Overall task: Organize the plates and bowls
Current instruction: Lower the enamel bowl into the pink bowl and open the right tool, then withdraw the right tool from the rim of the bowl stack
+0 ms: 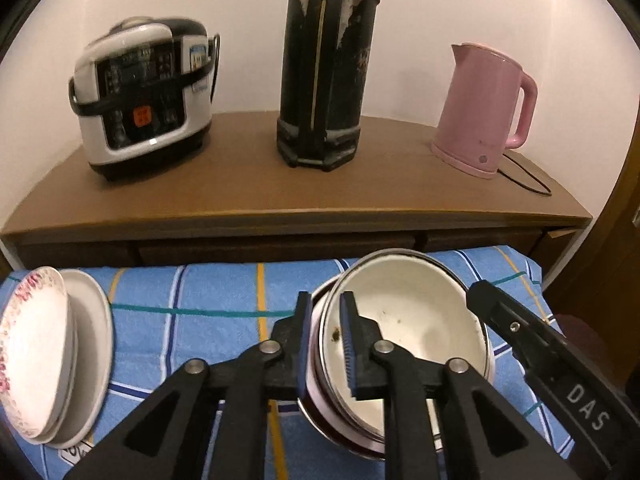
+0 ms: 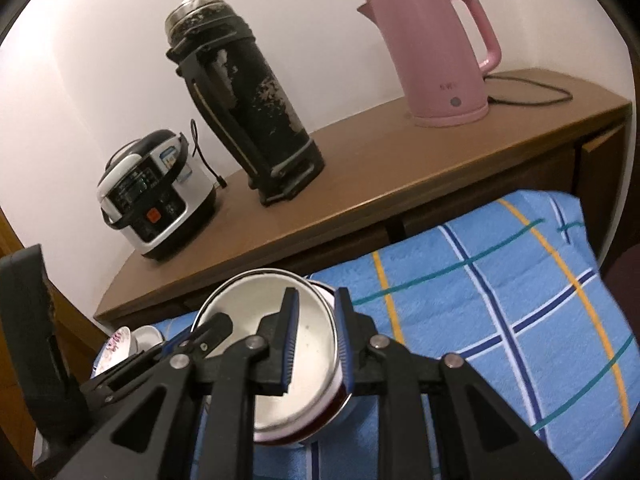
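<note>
I have the stack of bowls (image 1: 420, 312) between both tools. It sits on the blue checked cloth (image 1: 200, 292), at about 5 o'clock in my left view and low in the middle of my right view. The bowls are nested, the top one cream inside with a metal rim, and a dark red one shows lower in the stack.

My left gripper (image 1: 326, 340) straddles the rim at the stack's 9 o'clock side, one finger outside and one inside. Its jaws stand only narrowly apart, and a sliver of the inner wall shows beside the inside pad, so they look slack rather than pinching.

My right gripper (image 2: 316, 336) takes the rim at the stack's 3 o'clock side. Its jaws are closed down on the wall, one pad inside and one outside.

A stack of plates (image 1: 40, 344) lies on the cloth at 9 o'clock, well apart from the bowls, tilted, the top one with a red pattern.

At 12 o'clock, behind the cloth, is a brown cabinet (image 1: 240, 184). On it stand a rice cooker (image 1: 144, 96) at 11, a tall black flask (image 1: 324, 72) at 12 and a pink kettle (image 1: 484, 112) at 1.
</note>
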A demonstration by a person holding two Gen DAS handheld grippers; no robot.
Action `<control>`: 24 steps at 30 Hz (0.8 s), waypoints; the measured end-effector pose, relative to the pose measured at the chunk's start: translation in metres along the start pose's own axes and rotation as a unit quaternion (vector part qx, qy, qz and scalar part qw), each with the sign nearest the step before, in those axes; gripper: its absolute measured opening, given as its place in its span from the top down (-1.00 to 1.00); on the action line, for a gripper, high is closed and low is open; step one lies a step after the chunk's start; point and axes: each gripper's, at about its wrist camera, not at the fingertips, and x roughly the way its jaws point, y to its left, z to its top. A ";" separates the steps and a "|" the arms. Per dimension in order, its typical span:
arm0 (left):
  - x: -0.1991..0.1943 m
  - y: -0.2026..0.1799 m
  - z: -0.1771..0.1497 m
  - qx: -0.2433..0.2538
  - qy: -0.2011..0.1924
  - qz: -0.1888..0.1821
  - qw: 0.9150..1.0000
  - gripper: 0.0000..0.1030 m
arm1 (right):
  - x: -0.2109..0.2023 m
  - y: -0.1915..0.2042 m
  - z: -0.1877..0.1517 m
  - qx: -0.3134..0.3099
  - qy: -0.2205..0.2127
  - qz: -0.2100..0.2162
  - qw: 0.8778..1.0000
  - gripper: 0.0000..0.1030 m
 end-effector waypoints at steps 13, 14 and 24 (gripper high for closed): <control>-0.012 0.006 0.001 -0.001 -0.046 0.034 0.998 -0.28 | -0.009 -0.018 -0.009 0.023 -0.062 -0.003 0.998 0.50; -0.012 0.007 0.001 -0.004 -0.047 0.035 0.998 -0.28 | -0.009 -0.019 -0.009 0.024 -0.063 -0.006 0.998 0.50; -0.009 0.017 0.002 -0.018 -0.048 0.051 0.997 -0.28 | -0.005 -0.016 -0.007 0.013 -0.061 -0.007 0.998 0.49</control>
